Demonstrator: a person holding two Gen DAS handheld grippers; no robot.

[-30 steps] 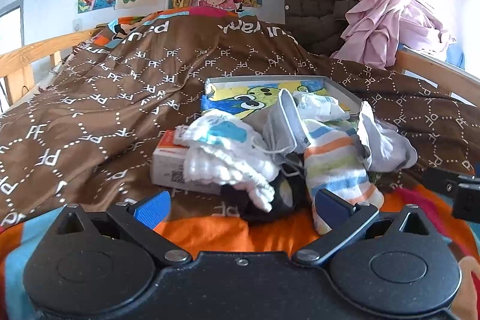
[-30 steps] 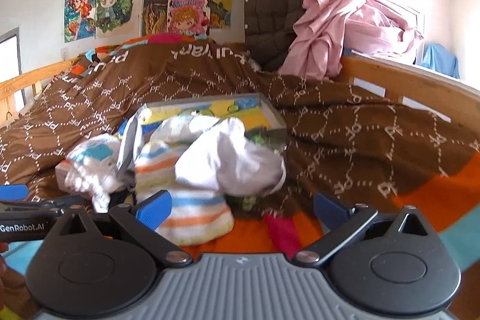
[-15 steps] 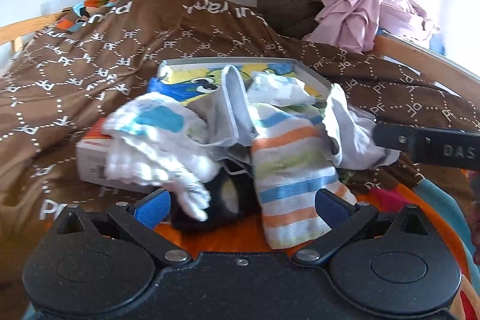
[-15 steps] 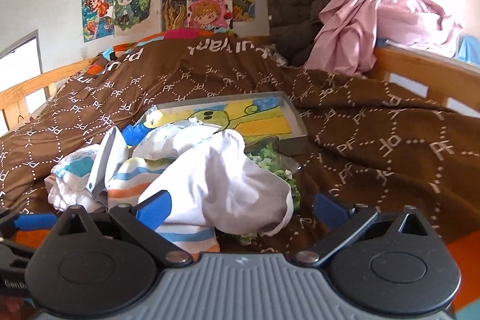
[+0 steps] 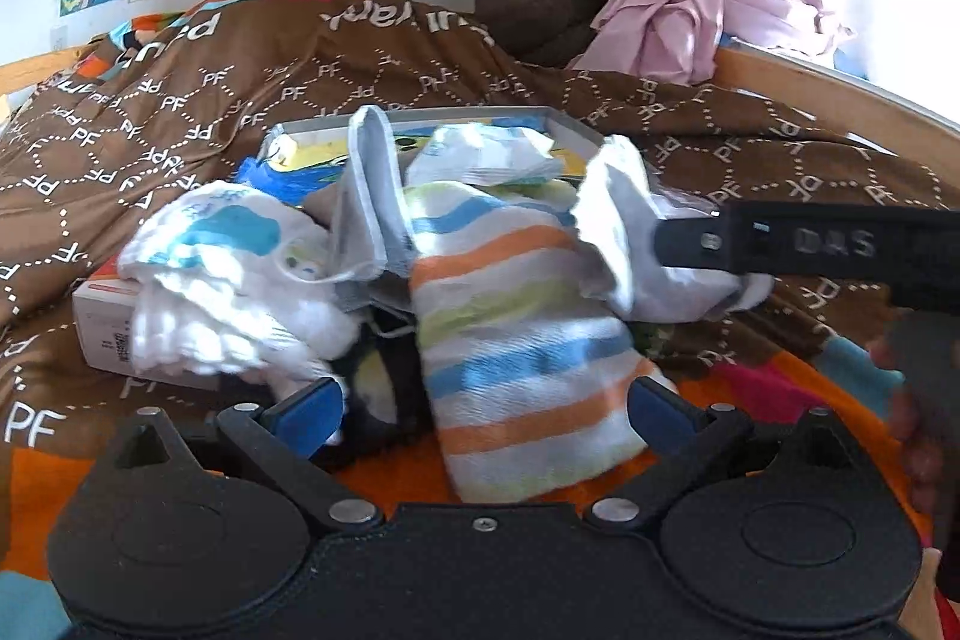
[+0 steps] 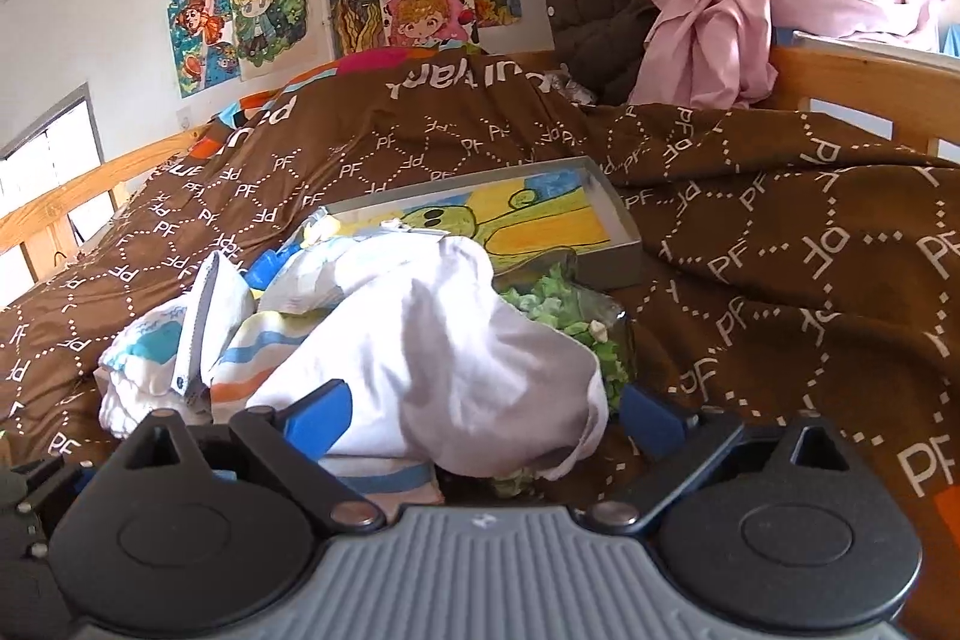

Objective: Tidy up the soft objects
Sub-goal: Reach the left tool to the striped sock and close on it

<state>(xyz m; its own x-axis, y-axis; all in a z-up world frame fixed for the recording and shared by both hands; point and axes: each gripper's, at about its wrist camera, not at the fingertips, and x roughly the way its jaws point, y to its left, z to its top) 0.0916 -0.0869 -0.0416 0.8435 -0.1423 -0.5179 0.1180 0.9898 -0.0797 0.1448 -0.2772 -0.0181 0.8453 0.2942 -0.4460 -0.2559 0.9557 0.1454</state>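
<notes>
- The left gripper (image 5: 483,403) was held open around the near end of the striped sock (image 5: 510,340); a black item just left of it could have been pinched too.
- The right gripper (image 6: 483,415) was spread open around the white cloth (image 6: 456,358), nothing gripped.
- The green bag (image 6: 564,310) under the cloth risked being dragged along.
- The heap lay near the tray (image 6: 618,244).

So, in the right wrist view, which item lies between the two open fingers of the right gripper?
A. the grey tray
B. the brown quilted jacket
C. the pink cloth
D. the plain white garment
D: the plain white garment bulges between the blue pads of the open right gripper, not yet clamped.
</notes>
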